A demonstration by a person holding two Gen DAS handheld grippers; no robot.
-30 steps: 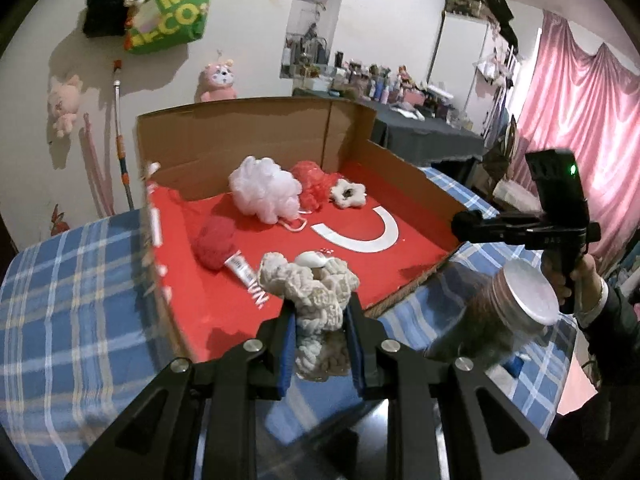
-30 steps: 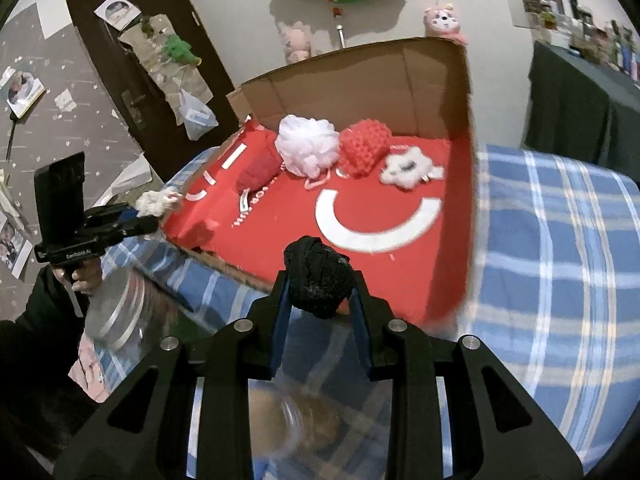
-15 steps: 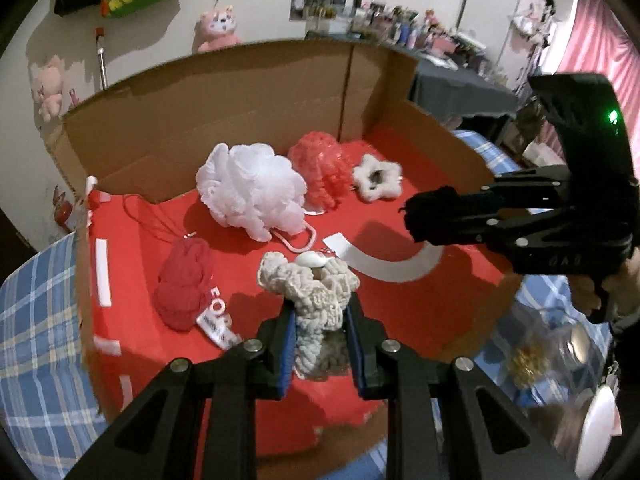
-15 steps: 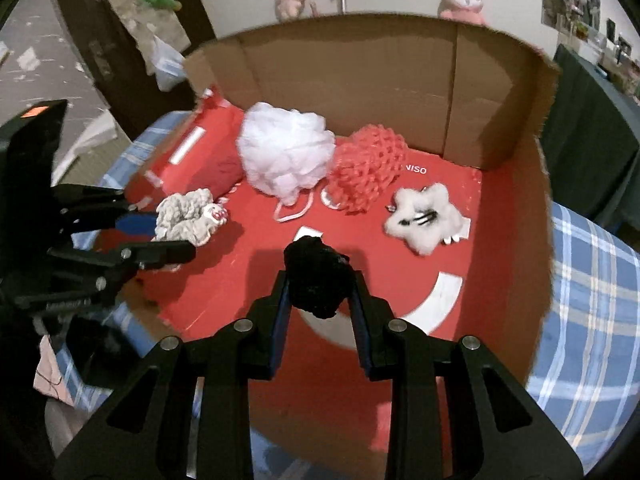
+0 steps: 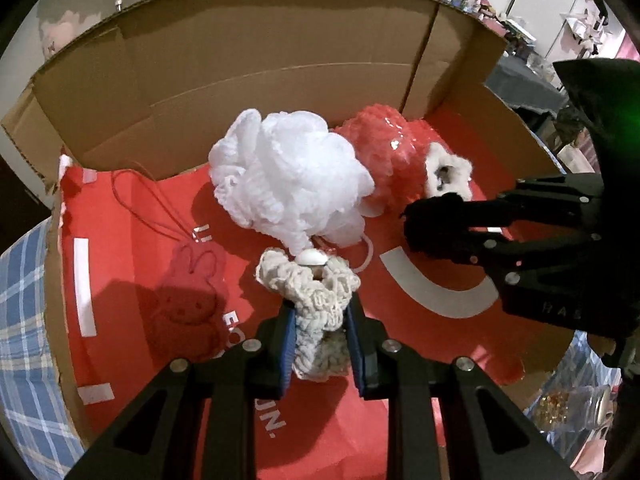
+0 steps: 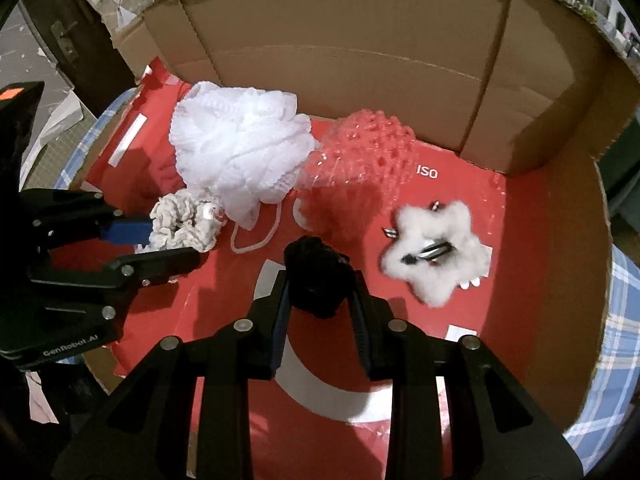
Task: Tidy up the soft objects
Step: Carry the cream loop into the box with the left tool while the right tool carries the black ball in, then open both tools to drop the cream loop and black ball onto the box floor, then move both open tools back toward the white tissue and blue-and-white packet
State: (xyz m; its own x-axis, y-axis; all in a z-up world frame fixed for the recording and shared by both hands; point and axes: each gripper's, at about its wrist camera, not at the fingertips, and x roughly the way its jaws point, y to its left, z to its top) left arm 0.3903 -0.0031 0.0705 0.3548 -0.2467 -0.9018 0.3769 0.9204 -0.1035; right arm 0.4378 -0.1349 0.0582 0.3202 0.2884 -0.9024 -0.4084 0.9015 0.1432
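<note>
My left gripper [image 5: 320, 320] is shut on a cream crochet scrunchie [image 5: 316, 300] and holds it over the red floor of the cardboard box [image 5: 280, 40]. My right gripper [image 6: 318, 292] is shut on a black fuzzy scrunchie [image 6: 316, 276] over the box middle. In the box lie a white bath pouf [image 5: 288, 176], a red mesh pouf [image 5: 384, 152], a white fluffy star clip [image 6: 436, 252] and a red bunny plush [image 5: 188, 304]. The right gripper also shows at the right of the left wrist view [image 5: 436, 224], and the left gripper at the left of the right wrist view [image 6: 160, 248].
The box has tall brown walls at the back and right [image 6: 520, 80] and a low front edge. It sits on a blue plaid cloth [image 5: 20, 320]. A jar [image 5: 568, 404] stands outside the box at the front right.
Both grippers have moved forward from outside the box front to over its red floor, each still holding its scrunchie. The box contents have not moved.
</note>
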